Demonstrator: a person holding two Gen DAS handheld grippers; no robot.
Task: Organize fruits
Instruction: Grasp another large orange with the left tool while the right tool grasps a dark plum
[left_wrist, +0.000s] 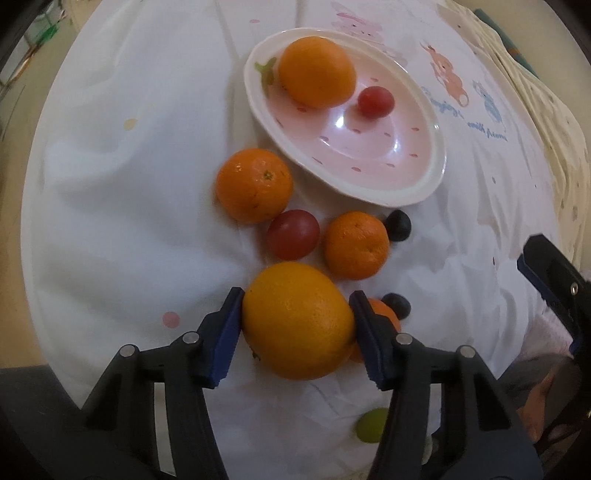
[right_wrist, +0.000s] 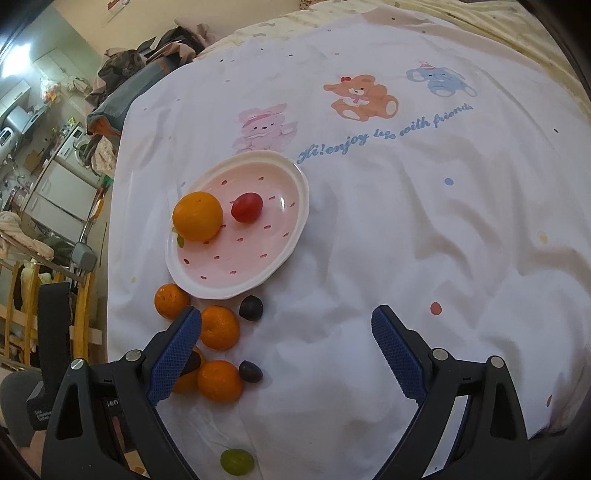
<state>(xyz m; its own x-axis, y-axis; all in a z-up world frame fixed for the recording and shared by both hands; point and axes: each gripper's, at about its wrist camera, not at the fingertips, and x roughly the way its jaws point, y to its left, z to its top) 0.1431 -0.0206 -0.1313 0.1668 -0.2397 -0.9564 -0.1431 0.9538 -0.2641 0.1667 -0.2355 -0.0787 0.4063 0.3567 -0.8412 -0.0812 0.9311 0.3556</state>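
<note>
My left gripper (left_wrist: 295, 295) is shut on a large orange (left_wrist: 295, 321), its blue pads pressed on both sides, low over the white cloth. The pink dotted plate (left_wrist: 406, 192) (right_wrist: 295, 229) holds another orange (left_wrist: 316, 72) (right_wrist: 197, 216) and a cherry tomato (left_wrist: 376, 101) (right_wrist: 246, 207). On the cloth between lie two mandarins (left_wrist: 254, 184) (left_wrist: 356, 244), a red tomato (left_wrist: 293, 239) and two dark grapes (left_wrist: 398, 225) (left_wrist: 396, 304). A third mandarin (left_wrist: 388, 314) is half hidden behind the left gripper's finger. My right gripper (right_wrist: 287, 314) hovers open to the right of the pile, holding nothing.
A green grape (left_wrist: 371, 424) (right_wrist: 237, 461) lies near the cloth's front edge. The cloth, printed with cartoon animals (right_wrist: 360, 98), stretches bare to the right. The table's left edge (right_wrist: 110, 258) drops off toward cluttered furniture.
</note>
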